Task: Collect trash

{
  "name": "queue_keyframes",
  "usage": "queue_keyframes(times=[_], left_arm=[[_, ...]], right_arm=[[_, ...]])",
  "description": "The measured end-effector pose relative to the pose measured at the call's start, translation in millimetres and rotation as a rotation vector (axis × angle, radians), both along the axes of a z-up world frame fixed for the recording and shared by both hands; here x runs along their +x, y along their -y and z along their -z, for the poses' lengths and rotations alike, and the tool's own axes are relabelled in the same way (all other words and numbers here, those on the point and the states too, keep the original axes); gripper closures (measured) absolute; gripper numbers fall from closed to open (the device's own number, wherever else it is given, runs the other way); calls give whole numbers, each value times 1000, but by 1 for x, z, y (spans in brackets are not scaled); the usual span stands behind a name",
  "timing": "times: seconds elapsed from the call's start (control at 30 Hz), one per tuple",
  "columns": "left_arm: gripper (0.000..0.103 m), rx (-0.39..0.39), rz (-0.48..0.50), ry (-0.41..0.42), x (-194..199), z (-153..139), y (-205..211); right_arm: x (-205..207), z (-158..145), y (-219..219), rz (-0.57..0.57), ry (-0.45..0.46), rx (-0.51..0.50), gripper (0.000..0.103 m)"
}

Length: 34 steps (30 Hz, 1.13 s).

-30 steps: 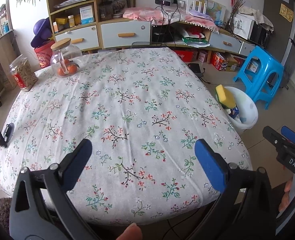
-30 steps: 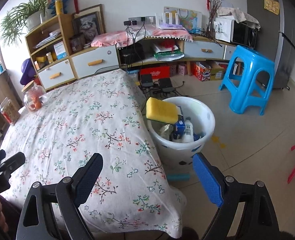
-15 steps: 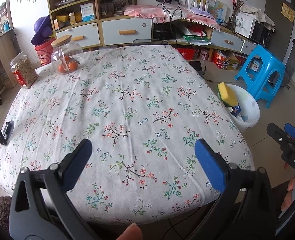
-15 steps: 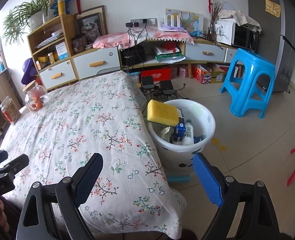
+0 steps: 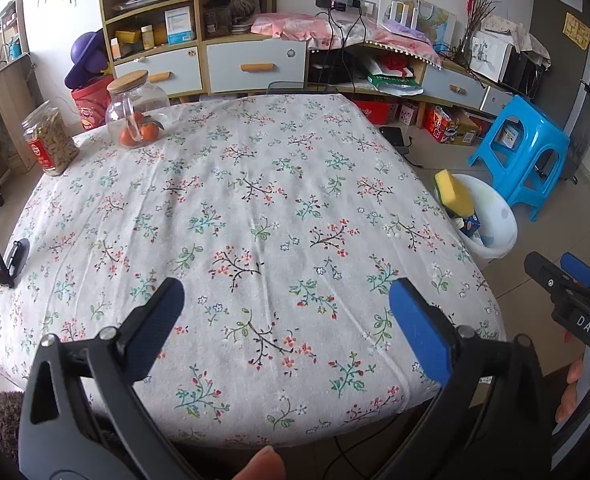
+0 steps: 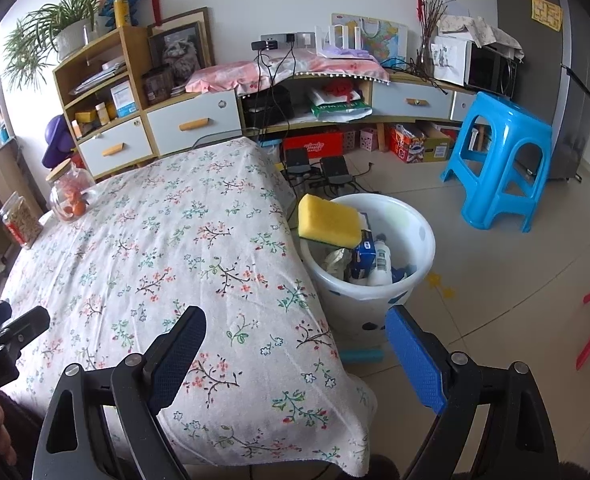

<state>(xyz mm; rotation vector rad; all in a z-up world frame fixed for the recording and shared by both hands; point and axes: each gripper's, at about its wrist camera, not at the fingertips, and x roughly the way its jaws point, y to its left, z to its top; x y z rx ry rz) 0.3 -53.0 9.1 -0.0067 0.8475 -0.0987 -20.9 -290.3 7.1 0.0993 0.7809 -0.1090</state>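
Trash already gathered in the white bin on the floor just off the worktop's right edge, a yellow sponge propped on its rim over a bottle and wrappers. Little changed over the last second beyond a slight drift of both views. Left gripper and right gripper empty, jaws wide apart; likely finished.

I see the bench draped in a white cloth printed with small floral sprigs in red, teal and green on dark branches. My left tool and right tool are black with blue pads. Beside the bench, a white bin with blue dots holds a yellow sponge, and the stool is bright blue.
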Motion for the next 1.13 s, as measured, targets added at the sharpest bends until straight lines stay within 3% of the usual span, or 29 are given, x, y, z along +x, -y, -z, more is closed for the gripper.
queue_keyframes(times=[0.67, 1.0, 1.13], left_arm=[[1, -9, -53, 9, -1, -2, -9], [1, -23, -42, 17, -5, -4, -13], [1, -73, 11, 15, -6, -6, -13]], right_arm=[[2, 4, -2, 4, -2, -6, 10], [2, 3, -1, 6, 2, -11, 10], [2, 3, -2, 6, 3, -11, 10]])
